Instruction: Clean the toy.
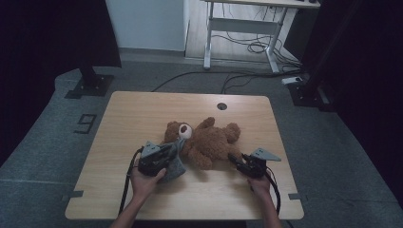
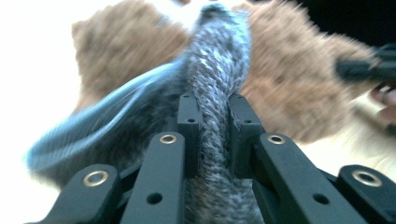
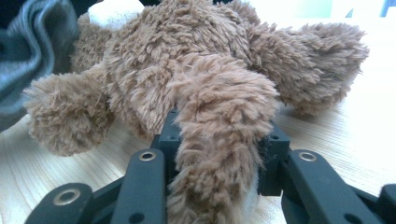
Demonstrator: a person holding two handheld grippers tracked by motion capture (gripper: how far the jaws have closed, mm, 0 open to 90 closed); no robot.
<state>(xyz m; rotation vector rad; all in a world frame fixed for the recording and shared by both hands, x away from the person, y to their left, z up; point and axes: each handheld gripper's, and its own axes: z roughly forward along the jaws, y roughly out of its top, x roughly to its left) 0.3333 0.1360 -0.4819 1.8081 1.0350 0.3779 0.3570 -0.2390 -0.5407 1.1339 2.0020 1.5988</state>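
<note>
From the high view, the brown teddy bear lies on its back near the middle of the wooden table, its long axis running across the table with the head toward the left gripper and a leg toward the right gripper; the left one is nearer the head, where a grey knitted garment bunches between gripper and bear. In the left gripper view, the jaws are nearly closed on a fold of the grey knitted garment, which stretches straight ahead to the bear's head, so any pull would likely run along that line. In the right gripper view, the jaws stand partly closed, pressing on either side of the bear's leg, with the body lying ahead and the other limbs spread to both sides; this grip looks set to anchor the teddy bear while the cloth is worked over the head end
</note>
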